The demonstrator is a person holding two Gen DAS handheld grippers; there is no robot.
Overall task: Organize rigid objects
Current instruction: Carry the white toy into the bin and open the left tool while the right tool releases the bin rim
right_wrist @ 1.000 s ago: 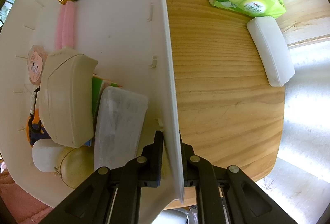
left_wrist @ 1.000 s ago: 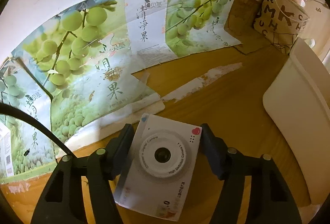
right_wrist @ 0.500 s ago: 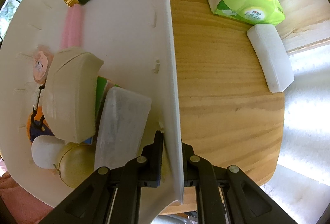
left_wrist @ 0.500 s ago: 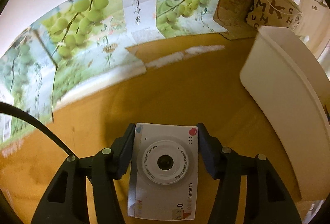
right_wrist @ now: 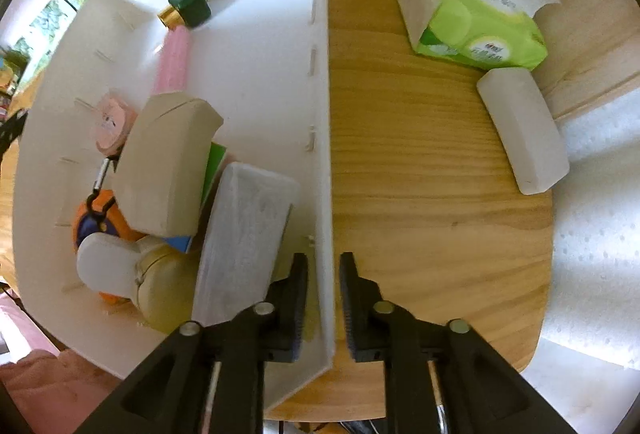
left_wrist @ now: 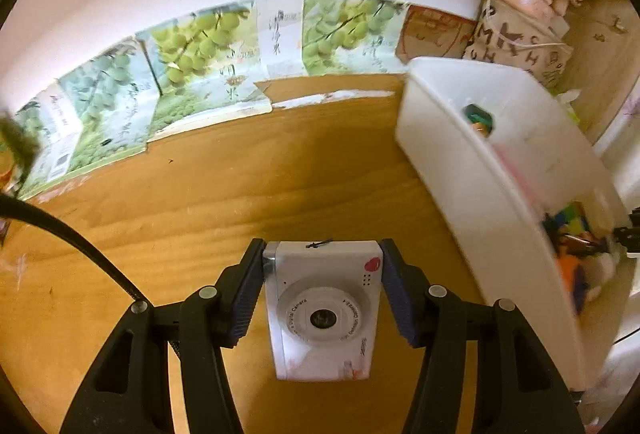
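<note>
**Camera in left claw, bin wall between right claw's fingers**

White toy camera (left_wrist: pixel 323 310) clamped in left claw (left_wrist: pixel 322 294), lens up, above the bench (left_wrist: pixel 224 202). White bin (left_wrist: pixel 460 154) just right of it. Right claw (right_wrist: pixel 323 298) straddles the bin (right_wrist: pixel 276 46) wall near the bench's front edge, jaws parted, small gaps either side. Tissue pack (right_wrist: pixel 476 22) near back edge.

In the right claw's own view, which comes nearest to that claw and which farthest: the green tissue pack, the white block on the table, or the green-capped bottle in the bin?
1. White block: on the table, right of the right claw.
2. Tissue pack: farther back, right side.
3. Green-capped bottle: far end of the bin, left side. Two and three are nearly level, too close to call.
</note>
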